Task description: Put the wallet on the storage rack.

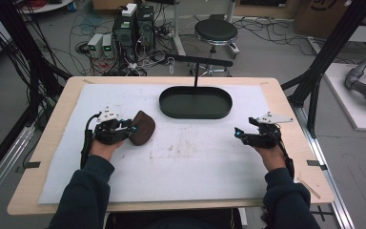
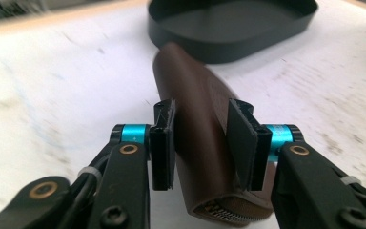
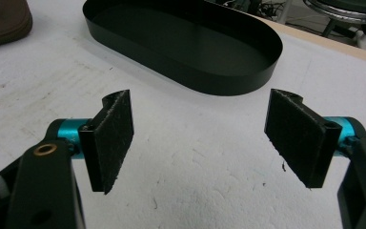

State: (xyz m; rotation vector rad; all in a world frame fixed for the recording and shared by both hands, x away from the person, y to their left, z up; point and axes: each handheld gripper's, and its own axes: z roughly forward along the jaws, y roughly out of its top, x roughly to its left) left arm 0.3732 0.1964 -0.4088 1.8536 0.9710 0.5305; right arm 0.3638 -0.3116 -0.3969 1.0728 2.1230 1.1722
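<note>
On the left side of the bench (image 1: 52,143), a white mat (image 1: 190,167) covers most of the top. The left hand-held gripper (image 1: 132,130) is over the left part of the mat, nearer the left edge than the middle. It has a brown pouch (image 1: 142,128) between its two black pads. In the left gripper view the pouch (image 2: 198,119) has a zipper at its near end, and a pad sits on each of its sides. The pads (image 2: 164,143) press on the pouch, so the jaws are partly closed with the pouch held in between. The far end of the pouch points toward the black tray (image 2: 233,28).

In the middle, near the far edge of the bench, sits the black tray (image 1: 171,109). It is long with round ends and low walls. The pouch is near it but not touching it.

On the right side, the right hand-held gripper (image 1: 237,134) is over the mat, near the right edge of the bench. In the right gripper view its jaws stand wide apart, with just the white mat (image 3: 200,157) seen between them. The tray (image 3: 248,76) lies beyond it.
</note>
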